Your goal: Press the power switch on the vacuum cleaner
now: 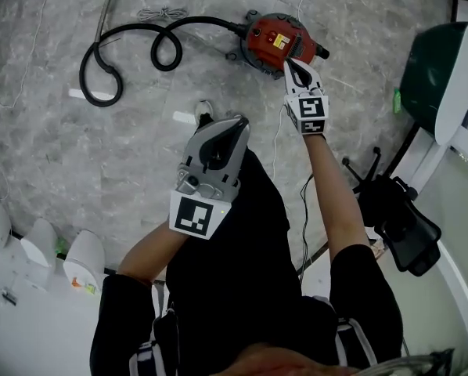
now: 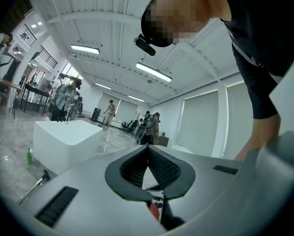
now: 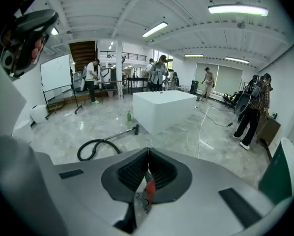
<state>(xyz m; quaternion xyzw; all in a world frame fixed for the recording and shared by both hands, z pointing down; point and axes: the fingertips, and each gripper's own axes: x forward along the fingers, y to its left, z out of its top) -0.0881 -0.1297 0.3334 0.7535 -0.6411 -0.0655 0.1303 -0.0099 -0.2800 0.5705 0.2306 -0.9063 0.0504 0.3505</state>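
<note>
My right gripper (image 1: 291,65), jaws closed empty, points its tip at the round red vacuum cleaner (image 1: 271,37) on the grey marble floor (image 1: 140,155), while my left gripper (image 1: 221,130), likewise closed, hangs near my body.

Your right gripper (image 1: 291,65) covers the near rim of the vacuum cleaner (image 1: 271,39); its power switch cannot be made out. Left of the vacuum cleaner, the wand (image 1: 109,2) runs off the top edge.
</note>
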